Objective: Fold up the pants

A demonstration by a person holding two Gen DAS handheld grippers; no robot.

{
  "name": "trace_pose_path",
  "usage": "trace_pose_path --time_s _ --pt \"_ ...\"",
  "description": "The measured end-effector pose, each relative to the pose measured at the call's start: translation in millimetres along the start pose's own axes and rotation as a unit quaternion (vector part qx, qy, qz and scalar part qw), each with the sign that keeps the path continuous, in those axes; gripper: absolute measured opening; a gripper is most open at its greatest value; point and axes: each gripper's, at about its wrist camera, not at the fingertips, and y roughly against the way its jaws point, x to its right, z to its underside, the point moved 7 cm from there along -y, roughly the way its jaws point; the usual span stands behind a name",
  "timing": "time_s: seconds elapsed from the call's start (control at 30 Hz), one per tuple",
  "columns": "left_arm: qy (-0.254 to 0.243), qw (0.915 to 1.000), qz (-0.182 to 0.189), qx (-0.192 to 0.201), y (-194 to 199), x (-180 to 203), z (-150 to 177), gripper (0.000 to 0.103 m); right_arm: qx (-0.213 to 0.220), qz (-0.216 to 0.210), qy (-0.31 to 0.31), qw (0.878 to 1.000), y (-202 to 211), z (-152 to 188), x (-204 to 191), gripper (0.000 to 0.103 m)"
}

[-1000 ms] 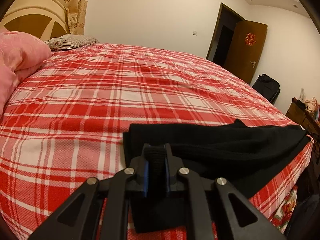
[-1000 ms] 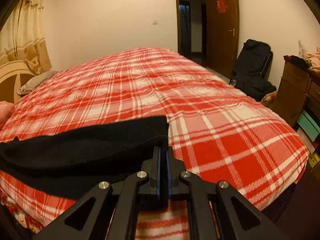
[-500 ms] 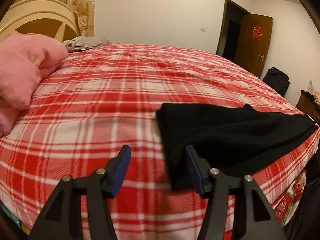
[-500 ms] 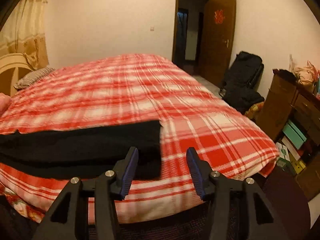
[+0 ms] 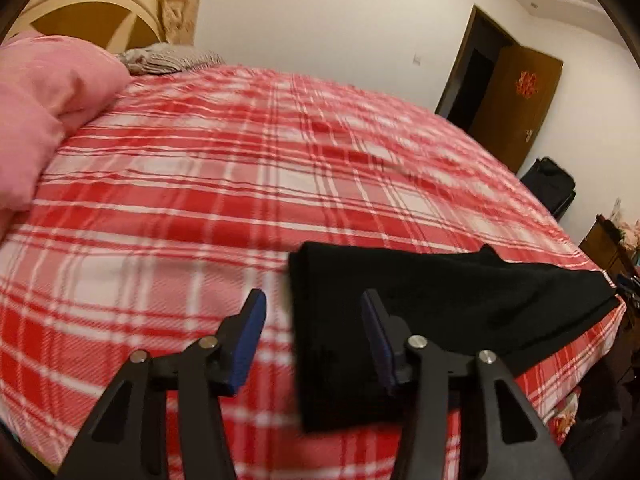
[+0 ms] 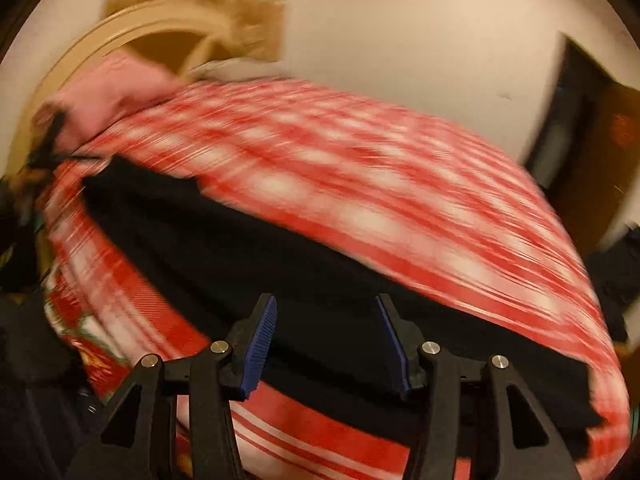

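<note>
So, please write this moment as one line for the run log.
left gripper: open, empty | right gripper: open, empty | black pants: flat on plaid bed

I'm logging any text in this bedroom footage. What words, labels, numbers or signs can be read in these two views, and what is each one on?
No text can be read.
Red ornament on the brown door, left wrist view: a decorative emblem, too small and soft to read as a character.
The same door in the right wrist view: motion blur, only a reddish smear.
Black pants, plaid bedspread: no label or print visible.
</note>
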Motion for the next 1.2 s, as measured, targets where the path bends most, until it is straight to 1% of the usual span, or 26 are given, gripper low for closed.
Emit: trace_pose_path --time_s 0.03,0.1,0.13,0.2,0.23,0.3,0.33,0.37,0.4,0.43,0.5,0.53,0.63,0.7,0.73,0.77,0.8,0.9,0.97,1.03,1.07,1.13,1.2 --pt "-0.005 1.0000 0.001 -0.004 -8.0 5.4 -2.7 0.048 -0.007 -0.015 0.025 1.000 -14.9 -3.4 -24.7 0.052" --pt "-0.015 0.9997 -0.006 -0.017 -22.9 13.7 -6.3 0.048 -0.022 -0.032 0.065 0.997 -38.7 -5.8 -59.6 0.052" --pt "-0.020 0.9995 -0.008 -0.022 -27.1 17.0 -6.3 0.048 -0.026 -0.034 0.078 0.996 -45.5 -5.6 -70.8 0.052" --pt "-0.032 0.9986 -0.021 -0.038 -37.5 20.2 -4.4 0.048 -0.038 -0.030 0.104 0.993 -64.7 -6.3 -87.4 0.052" --pt "-0.038 0.9979 -0.029 -0.043 -42.1 20.7 -4.0 0.048 -0.042 -0.021 0.117 0.992 -74.9 -6.1 -93.1 0.052" --pt "-0.052 0.9971 -0.036 -0.043 -44.9 21.3 -5.3 0.052 -0.056 -0.005 0.129 0.990 -92.0 -4.0 -95.3 0.052" --pt "-0.053 0.9969 -0.037 -0.045 -45.3 20.4 -6.2 0.052 -0.061 0.001 0.131 0.989 -99.8 -2.3 -93.2 0.041" --pt "-0.051 0.9969 -0.037 -0.047 -45.9 18.8 -7.2 0.052 -0.063 -0.004 0.130 0.990 -103.1 -1.8 -93.0 0.032" --pt "-0.048 0.9971 -0.035 -0.048 -46.7 18.2 -8.9 0.052 -0.061 -0.019 0.123 0.990 -102.7 -2.7 -93.6 0.017" --pt "-0.045 0.9972 -0.034 -0.050 -48.0 17.6 -10.1 0.052 -0.062 -0.027 0.120 0.990 -100.6 -3.7 -93.8 0.008" --pt "-0.042 0.9970 -0.036 -0.055 -50.5 16.8 -11.5 0.053 -0.066 -0.028 0.132 0.989 -95.0 -2.0 -98.5 0.003" --pt "-0.040 0.9969 -0.036 -0.058 -51.7 16.3 -12.1 0.054 -0.068 -0.036 0.138 0.987 -90.6 0.4 -103.4 0.003" --pt "-0.039 0.9966 -0.037 -0.062 -54.3 15.5 -13.5 0.057 -0.079 -0.040 0.157 0.984 -80.0 13.4 -112.4 0.003" --pt "-0.033 0.9967 -0.037 -0.064 -54.9 12.6 -13.2 0.062 -0.082 -0.034 0.168 0.982 -80.0 21.3 -114.5 0.003" --pt "-0.026 0.9968 -0.034 -0.068 -55.6 10.1 -11.6 0.063 -0.083 -0.029 0.169 0.982 -83.1 23.7 -114.3 0.003" --pt "-0.015 0.9971 -0.025 -0.070 -56.1 7.6 -9.3 0.063 -0.083 -0.030 0.166 0.982 -83.6 24.8 -114.7 0.003" --pt "-0.008 0.9978 -0.017 -0.064 -54.4 5.8 -7.9 0.063 -0.084 -0.032 0.162 0.983 -85.0 24.0 -114.4 0.003" --pt "-0.002 0.9983 -0.018 -0.056 -47.5 5.5 -6.1 0.063 -0.091 -0.044 0.155 0.983 -86.9 16.9 -112.1 0.005" --pt "-0.007 0.9985 -0.032 -0.045 -36.0 7.0 -6.0 0.061 -0.096 -0.061 0.146 0.983 -84.3 13.4 -108.1 0.014" --pt "-0.029 0.9982 -0.047 -0.026 -19.4 10.9 -6.0 0.061 -0.088 -0.080 0.138 0.983 -78.0 6.6 -105.0 0.039" --pt "-0.043 0.9978 -0.050 -0.014 -9.2 13.7 -5.4 0.061 -0.081 -0.087 0.133 0.984 -74.2 2.0 -104.0 0.043" --pt "-0.065 0.9964 -0.054 -0.002 10.6 17.7 1.0 0.062 -0.065 -0.091 0.128 0.985 -66.0 -8.1 -101.8 0.043" --pt "-0.078 0.9952 -0.059 0.000 20.5 17.7 6.9 0.062 -0.052 -0.089 0.125 0.987 -61.7 -18.5 -98.8 0.043"
